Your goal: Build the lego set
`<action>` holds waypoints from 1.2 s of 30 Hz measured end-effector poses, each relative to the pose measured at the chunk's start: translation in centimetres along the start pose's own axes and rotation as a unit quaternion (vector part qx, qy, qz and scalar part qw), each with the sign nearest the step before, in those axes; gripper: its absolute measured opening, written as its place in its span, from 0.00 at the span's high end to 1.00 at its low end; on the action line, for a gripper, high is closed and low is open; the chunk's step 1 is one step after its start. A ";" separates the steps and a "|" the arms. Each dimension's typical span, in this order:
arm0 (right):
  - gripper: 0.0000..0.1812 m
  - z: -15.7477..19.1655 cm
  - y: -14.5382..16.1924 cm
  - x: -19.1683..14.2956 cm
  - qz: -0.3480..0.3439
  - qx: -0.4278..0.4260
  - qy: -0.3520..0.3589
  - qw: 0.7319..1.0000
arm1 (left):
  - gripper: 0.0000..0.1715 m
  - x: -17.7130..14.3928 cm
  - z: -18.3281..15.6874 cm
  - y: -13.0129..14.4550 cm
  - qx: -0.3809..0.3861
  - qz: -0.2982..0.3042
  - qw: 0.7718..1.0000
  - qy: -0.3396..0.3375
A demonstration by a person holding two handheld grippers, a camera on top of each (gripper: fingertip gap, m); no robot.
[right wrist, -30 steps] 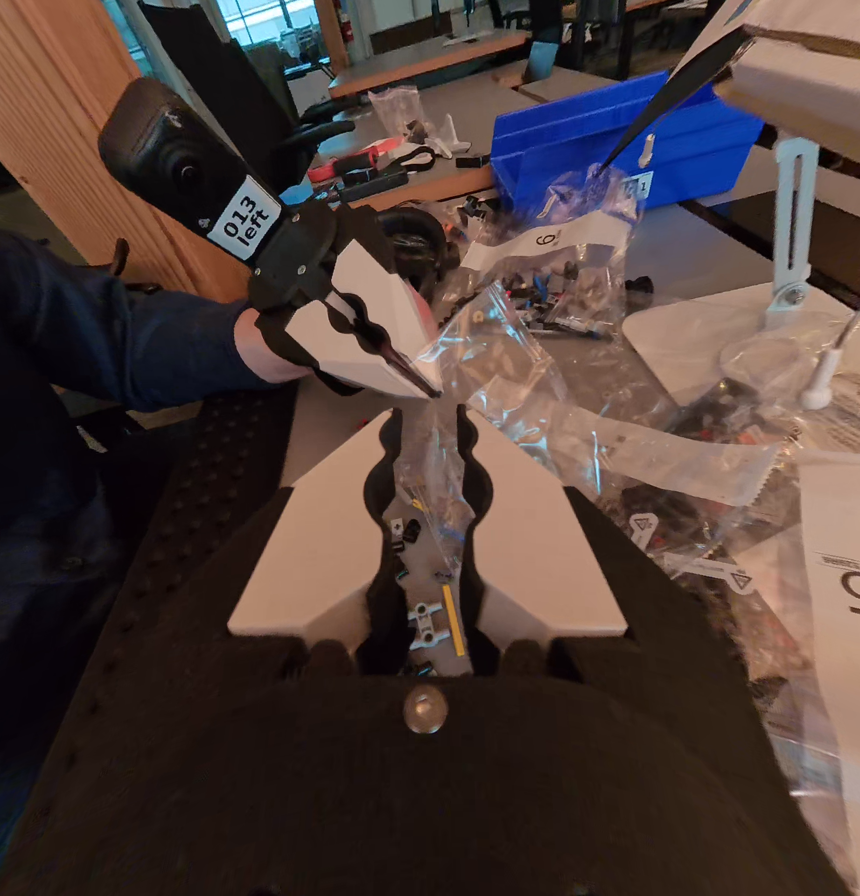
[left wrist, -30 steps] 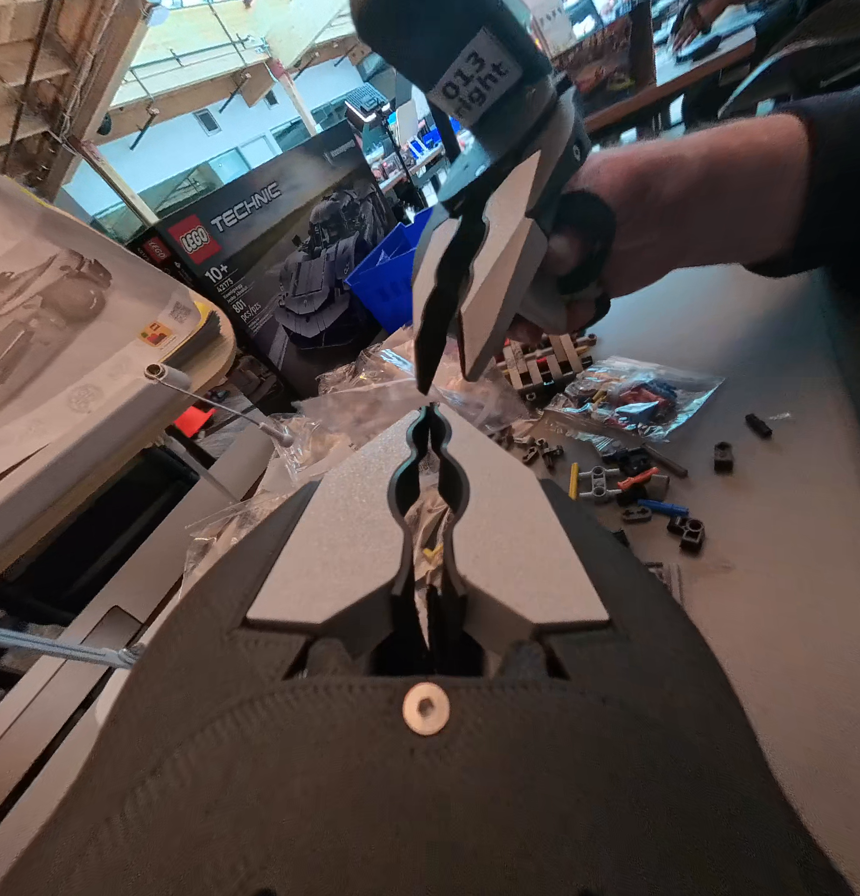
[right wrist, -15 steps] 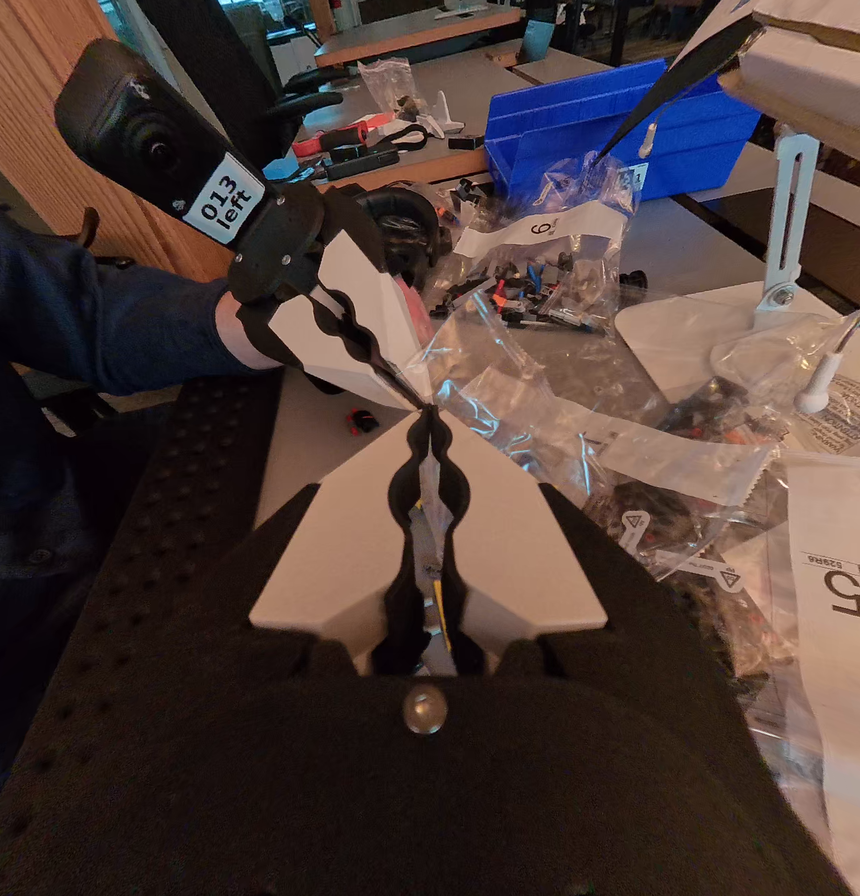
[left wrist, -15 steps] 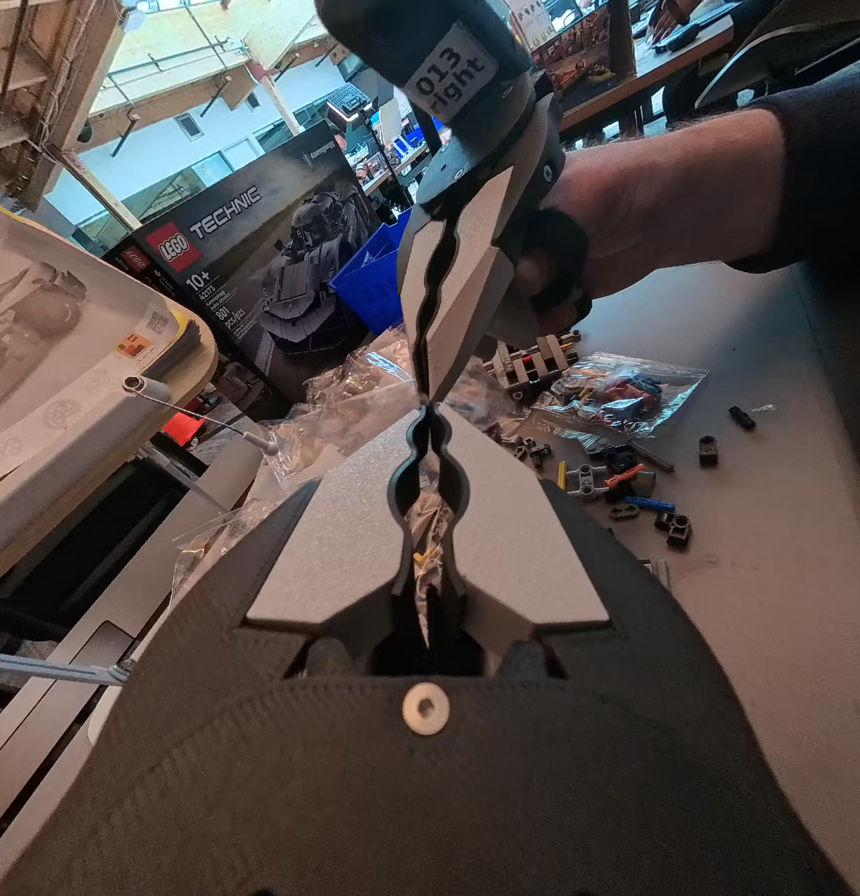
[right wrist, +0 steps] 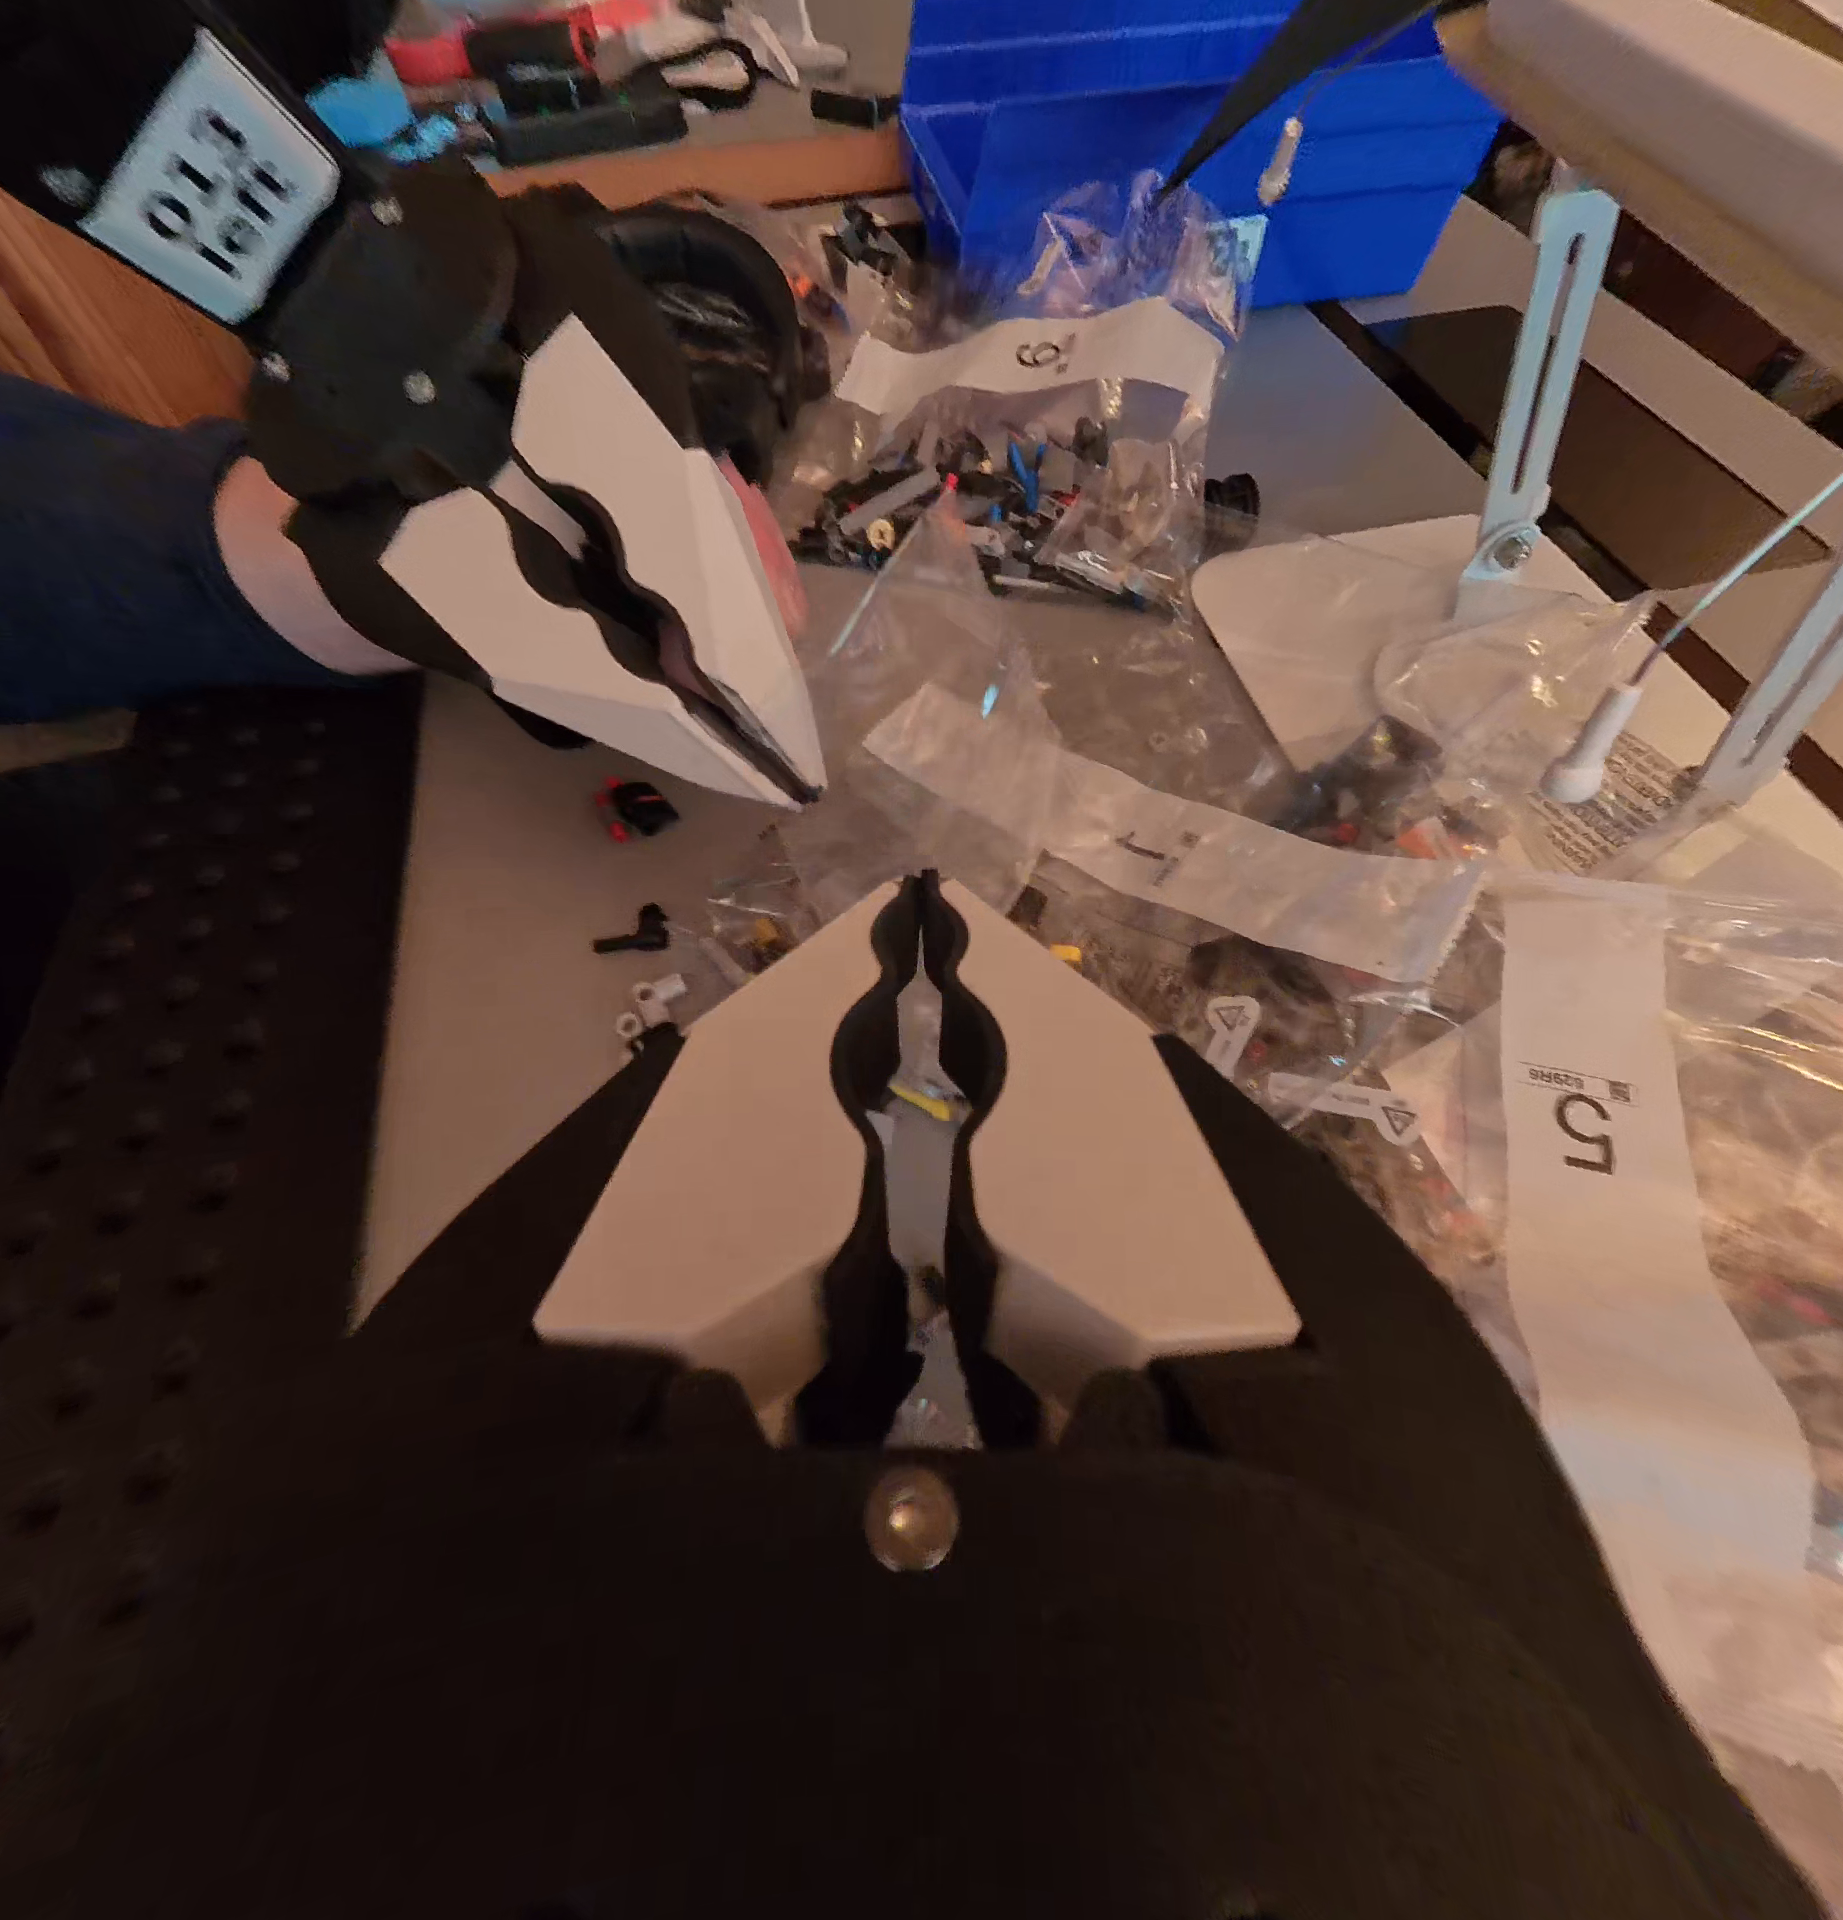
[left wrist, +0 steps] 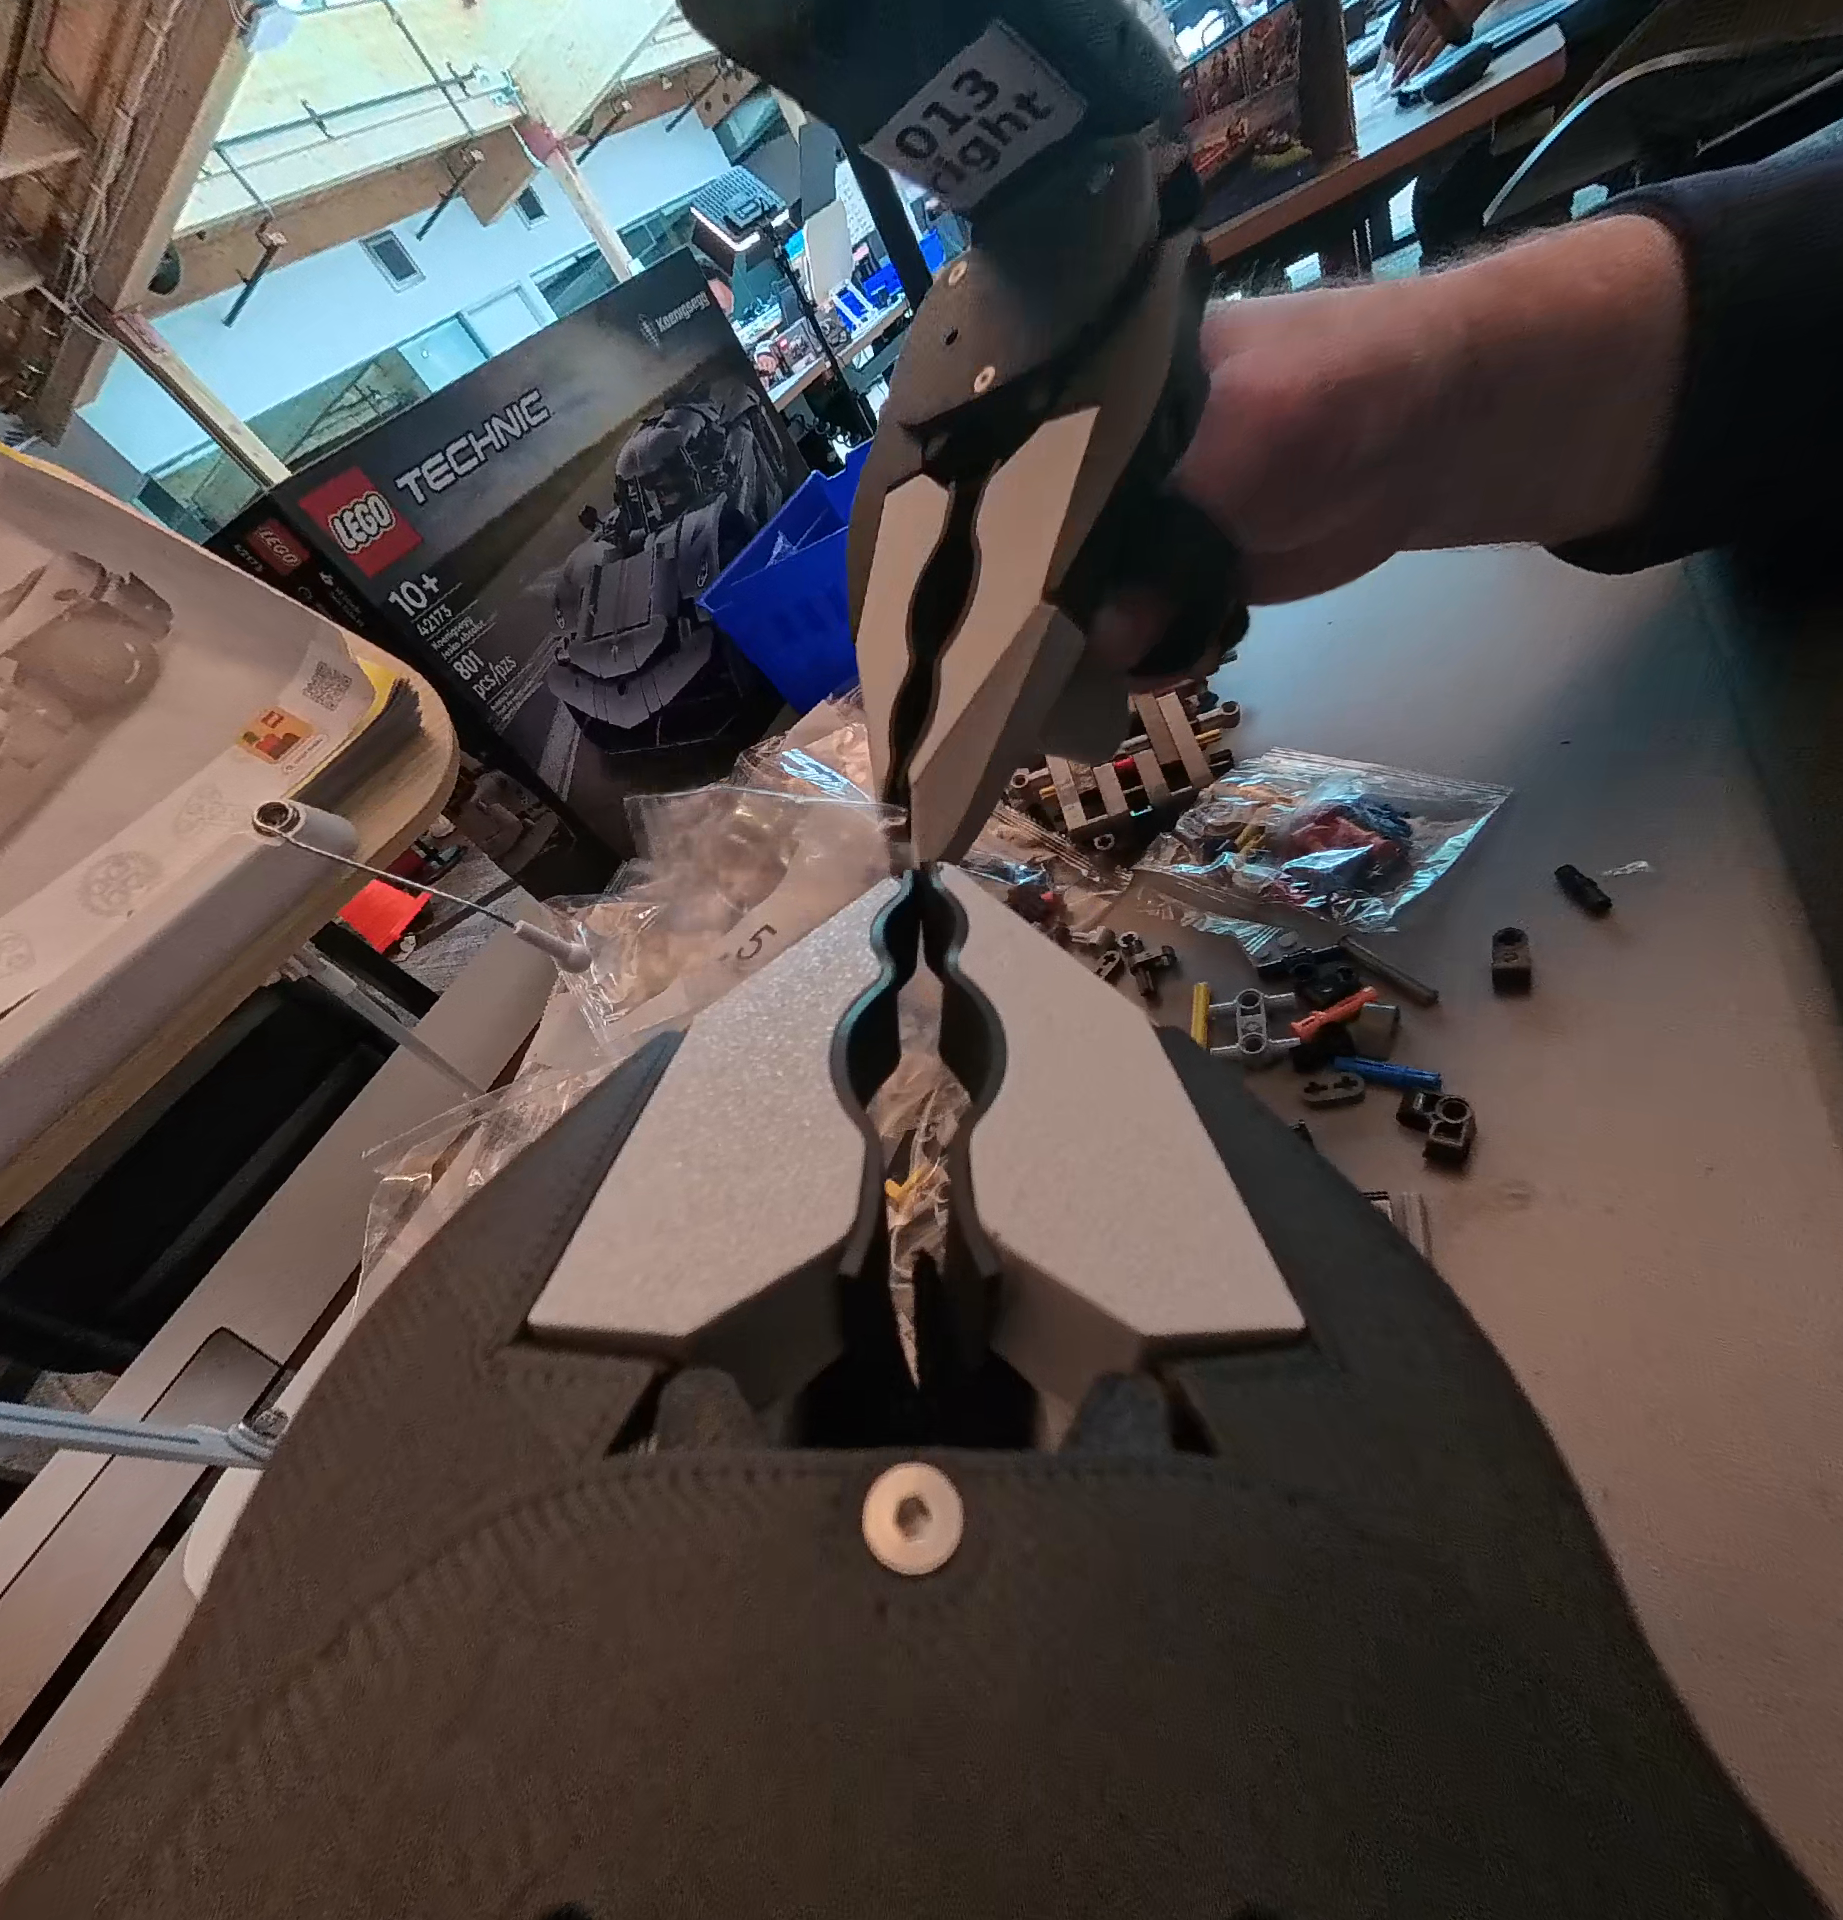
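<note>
A small clear plastic bag of Lego parts [left wrist: 912,1143] hangs between my two grippers. My left gripper [left wrist: 922,883] is shut on its edge. The right gripper [left wrist: 909,847] comes down from above, tip to tip with the left one, and is shut on the same bag. In the right wrist view my right gripper [right wrist: 922,883] is shut on the bag [right wrist: 922,1101], and the left gripper [right wrist: 808,795] sits just up and left of it, jaws closed, with stretched bag film between the tips. Small yellow and black parts show through the jaw gaps.
Loose parts [left wrist: 1332,1029], a zip bag [left wrist: 1322,842] and a part-built assembly [left wrist: 1135,769] lie on the grey table. The set box [left wrist: 543,582], a blue bin [right wrist: 1187,156] and an instruction booklet on a stand [left wrist: 117,727] stand behind. Labelled parts bags [right wrist: 1623,1143] lie at right, a black mat [right wrist: 169,987] at left. Less than 4 cm separates the two grippers' tips.
The right gripper was open around the bag a second ago and has shut on it beside the left gripper's tip. In the right wrist view the two tips have since drawn slightly apart.
</note>
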State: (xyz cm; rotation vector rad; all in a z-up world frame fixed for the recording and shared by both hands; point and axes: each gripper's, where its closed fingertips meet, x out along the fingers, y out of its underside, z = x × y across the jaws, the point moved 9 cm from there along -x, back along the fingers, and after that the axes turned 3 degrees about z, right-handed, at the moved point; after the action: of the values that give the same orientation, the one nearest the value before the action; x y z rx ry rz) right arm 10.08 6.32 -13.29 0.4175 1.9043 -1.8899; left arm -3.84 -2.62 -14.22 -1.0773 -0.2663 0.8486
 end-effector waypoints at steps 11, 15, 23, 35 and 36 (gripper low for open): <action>1.00 0.5 -0.2 0.0 0.012 -0.023 0.007 1.000 | 1.00 0.1 -0.1 0.2 0.007 0.011 1.000 0.002; 0.94 0.2 -0.3 -0.4 0.003 -0.012 0.009 1.000 | 1.00 0.1 0.0 0.2 0.003 0.008 1.000 0.003; 0.92 0.4 -0.2 0.3 0.024 -0.018 0.014 0.999 | 1.00 0.2 -0.1 0.1 0.002 0.006 1.000 0.006; 0.92 0.2 0.0 0.6 0.060 -0.035 0.064 0.996 | 1.00 0.3 -0.3 0.3 0.008 0.013 1.000 0.008; 0.94 0.1 0.1 0.5 0.062 -0.035 0.069 0.995 | 1.00 0.3 -0.2 0.3 0.007 0.013 1.000 0.008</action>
State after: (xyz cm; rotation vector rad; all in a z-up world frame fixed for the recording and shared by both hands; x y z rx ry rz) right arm 9.67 6.15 -13.60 0.6447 1.9764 -1.7500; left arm -3.64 -2.52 -14.62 -1.0756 -0.2319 0.8643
